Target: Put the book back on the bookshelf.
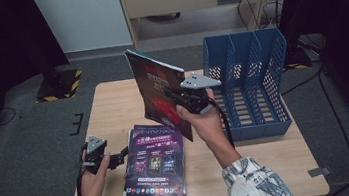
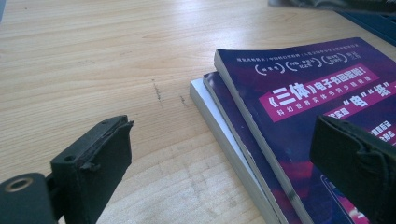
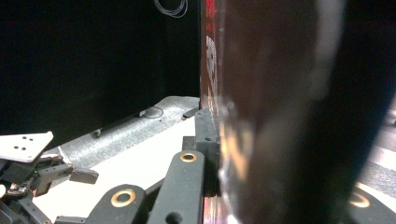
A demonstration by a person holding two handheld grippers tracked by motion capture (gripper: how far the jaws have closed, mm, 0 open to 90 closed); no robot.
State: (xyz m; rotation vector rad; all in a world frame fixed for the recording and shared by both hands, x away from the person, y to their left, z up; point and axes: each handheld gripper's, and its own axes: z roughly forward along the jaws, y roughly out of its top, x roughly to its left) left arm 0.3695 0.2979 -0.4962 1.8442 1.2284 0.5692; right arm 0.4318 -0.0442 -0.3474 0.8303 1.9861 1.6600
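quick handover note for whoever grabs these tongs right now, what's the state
Right tongs: shut on a red-and-black glossy magazine, held upright above the wooden table.
Left tongs: open, holding nothing, beside the stack of purple-covered magazines.
Blue plastic three-slot file rack: slots look empty.
Done: one magazine lifted clear.
Left: probably slot it into the rack, then the stack.

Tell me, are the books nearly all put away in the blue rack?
Not yet. The blue rack looks empty. The right hand-held gripper holds one magazine upright in the air. A stack of magazines waits on the table beside the open left hand-held gripper.
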